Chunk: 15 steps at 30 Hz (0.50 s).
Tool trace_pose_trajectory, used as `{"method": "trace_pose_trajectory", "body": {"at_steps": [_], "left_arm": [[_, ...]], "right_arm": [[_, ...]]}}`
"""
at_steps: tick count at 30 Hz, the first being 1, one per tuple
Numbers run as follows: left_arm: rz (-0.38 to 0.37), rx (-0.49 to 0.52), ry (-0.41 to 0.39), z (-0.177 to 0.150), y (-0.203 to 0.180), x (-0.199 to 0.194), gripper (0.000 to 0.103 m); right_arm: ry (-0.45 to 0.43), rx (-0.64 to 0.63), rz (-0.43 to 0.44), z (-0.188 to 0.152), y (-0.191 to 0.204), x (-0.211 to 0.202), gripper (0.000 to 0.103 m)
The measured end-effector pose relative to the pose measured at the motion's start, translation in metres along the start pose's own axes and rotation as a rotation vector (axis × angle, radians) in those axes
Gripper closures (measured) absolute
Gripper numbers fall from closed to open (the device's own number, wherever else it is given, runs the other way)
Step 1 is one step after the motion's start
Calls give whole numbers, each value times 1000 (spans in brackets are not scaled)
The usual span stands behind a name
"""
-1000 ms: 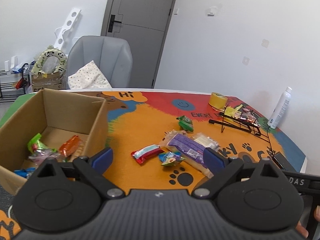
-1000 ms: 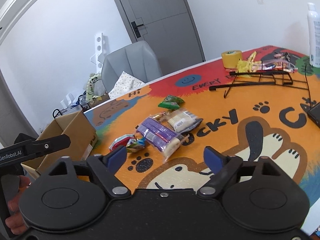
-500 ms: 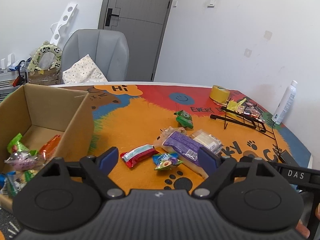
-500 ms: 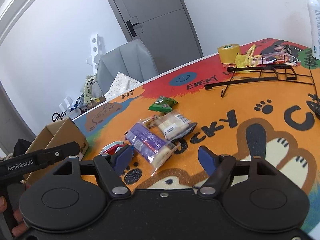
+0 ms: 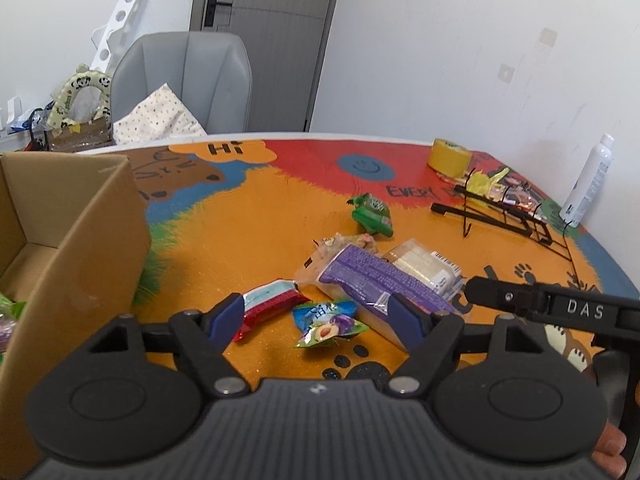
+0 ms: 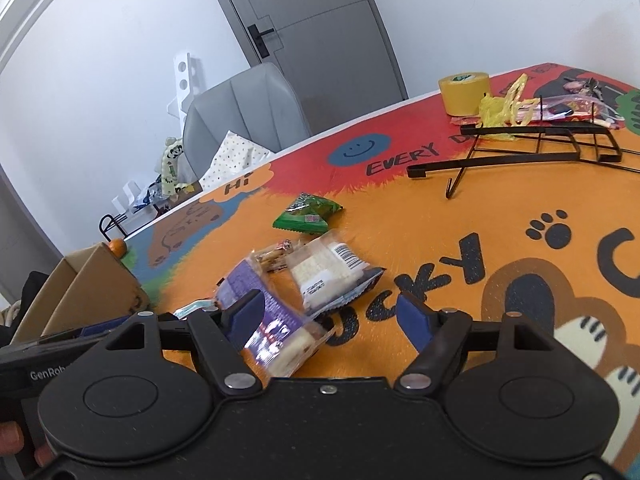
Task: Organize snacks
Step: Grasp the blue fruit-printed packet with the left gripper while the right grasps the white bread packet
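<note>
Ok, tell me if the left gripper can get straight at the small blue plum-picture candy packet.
Probably yes: the left gripper is open, and the blue plum-picture candy packet lies uncovered between its fingers.

Bare orange mat [image 5: 256, 240] lies between the cardboard box [image 5: 100, 248] and the snack cluster; the black wire rack [image 5: 504, 216] and yellow tape roll [image 5: 448, 156] crowd the far right.

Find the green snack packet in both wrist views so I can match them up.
Left wrist: green snack packet, right of centre, beyond the purple packet.
Right wrist: green snack packet, centre, above the purple packet.
Shared landmark: yellow tape roll.
</note>
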<state>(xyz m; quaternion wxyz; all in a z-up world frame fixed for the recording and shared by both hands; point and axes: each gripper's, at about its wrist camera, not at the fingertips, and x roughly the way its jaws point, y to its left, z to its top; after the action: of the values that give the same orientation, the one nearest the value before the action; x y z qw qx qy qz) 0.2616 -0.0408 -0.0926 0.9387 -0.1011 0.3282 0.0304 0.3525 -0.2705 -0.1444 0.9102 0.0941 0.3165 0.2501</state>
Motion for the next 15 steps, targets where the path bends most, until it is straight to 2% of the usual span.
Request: {"method": "trace_pose_trajectory", "body": {"at_steps": [6, 15], "left_arm": [[1, -11, 63, 1, 3, 24, 38], [-8, -15, 110, 0, 5, 47, 39]], "right_arm": [[28, -1, 4, 7, -5, 23, 30], [53, -19, 2, 16, -6, 48, 29]]}}
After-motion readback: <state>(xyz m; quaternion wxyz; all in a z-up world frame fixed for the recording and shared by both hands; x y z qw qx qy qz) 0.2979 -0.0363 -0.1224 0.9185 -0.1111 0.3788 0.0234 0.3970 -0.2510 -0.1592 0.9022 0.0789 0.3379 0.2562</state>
